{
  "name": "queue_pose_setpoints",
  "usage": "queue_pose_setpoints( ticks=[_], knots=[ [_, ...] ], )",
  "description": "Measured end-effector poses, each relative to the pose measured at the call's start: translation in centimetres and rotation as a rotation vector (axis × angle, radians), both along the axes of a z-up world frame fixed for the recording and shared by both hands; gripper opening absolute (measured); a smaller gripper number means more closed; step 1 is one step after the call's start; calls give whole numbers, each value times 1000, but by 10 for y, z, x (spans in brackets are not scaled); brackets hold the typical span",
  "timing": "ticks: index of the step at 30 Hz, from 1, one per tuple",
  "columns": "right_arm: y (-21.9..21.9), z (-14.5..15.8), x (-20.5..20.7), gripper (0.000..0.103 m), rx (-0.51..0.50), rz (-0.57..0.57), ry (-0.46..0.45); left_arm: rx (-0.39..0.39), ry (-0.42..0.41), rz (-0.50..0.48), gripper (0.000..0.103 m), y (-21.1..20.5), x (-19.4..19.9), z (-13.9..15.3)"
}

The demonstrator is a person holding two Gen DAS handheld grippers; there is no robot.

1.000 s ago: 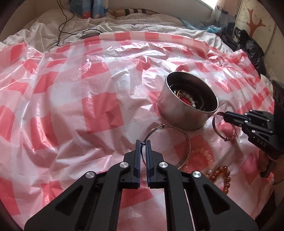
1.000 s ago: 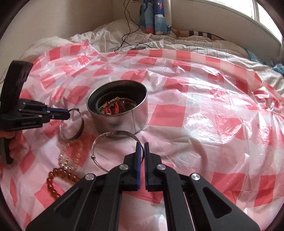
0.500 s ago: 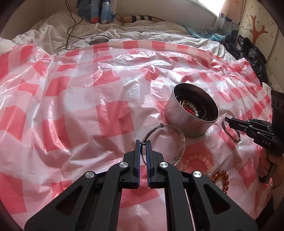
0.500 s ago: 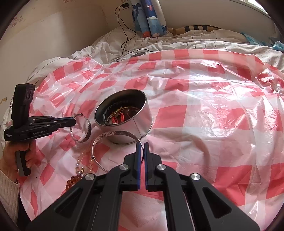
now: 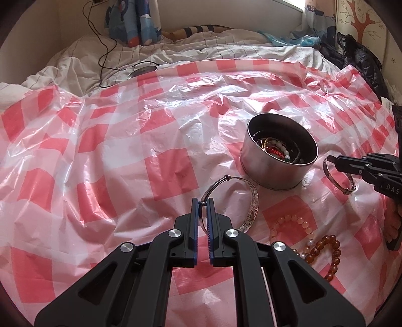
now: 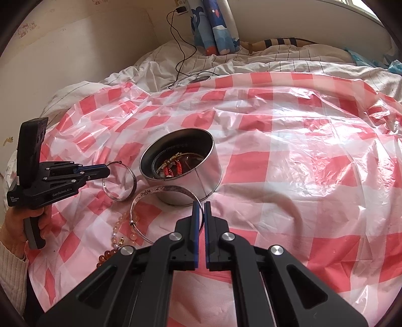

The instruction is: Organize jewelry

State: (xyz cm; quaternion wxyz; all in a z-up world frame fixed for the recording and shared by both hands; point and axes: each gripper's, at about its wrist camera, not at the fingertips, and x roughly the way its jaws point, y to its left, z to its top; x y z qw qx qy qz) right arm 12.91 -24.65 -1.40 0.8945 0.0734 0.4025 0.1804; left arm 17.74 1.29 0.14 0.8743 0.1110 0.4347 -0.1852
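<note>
A round metal tin with several jewelry pieces inside stands on a red-and-white checked plastic sheet. In the left wrist view my gripper is shut on the thin wire of a large engraved silver bangle, held just in front of the tin. In the right wrist view my gripper is shut on a similar large silver bangle. The other gripper holds a smaller silver bangle beside the tin.
A pale pink bead bracelet and an amber bead bracelet lie on the sheet near the tin. White bedding, a black cable and a blue curtain lie behind. Dark clothing is at the far right.
Both views have pulled back and risen, so the tin looks smaller and farther. The bangles stay held in the shut grippers, and the small bangle stays beside the tin.
</note>
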Motion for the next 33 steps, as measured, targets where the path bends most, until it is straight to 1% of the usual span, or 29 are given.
queue_pose_setpoints(
  ticks=[5,11,18,22,25,26,30,31,33],
  knots=[
    [-1,2,0,4,10,0,-6,39,-33,-11,5,-7,-5,3],
    [-4,7,-2,4,23,-2,-24,58,-72,-26,5,-12,-12,9],
    [-7,11,-2,4,38,-7,-39,69,-107,-36,5,-16,-18,16],
    [-9,13,-2,4,46,-9,-47,54,-119,-42,5,-16,-20,22],
    [-10,15,-3,4,51,-13,-58,12,-121,-50,5,-15,-21,28],
    [-10,17,-2,4,52,-16,-63,-14,-117,-55,5,-14,-21,31],
    [-15,24,-2,4,60,-37,-91,-180,-66,-75,5,-11,-15,41],
    [-16,26,-2,4,61,-45,-97,-210,-53,-74,5,-11,-12,41],
    [-21,29,-2,4,62,-64,-108,-236,-41,-73,5,-19,-7,41]
  ],
)
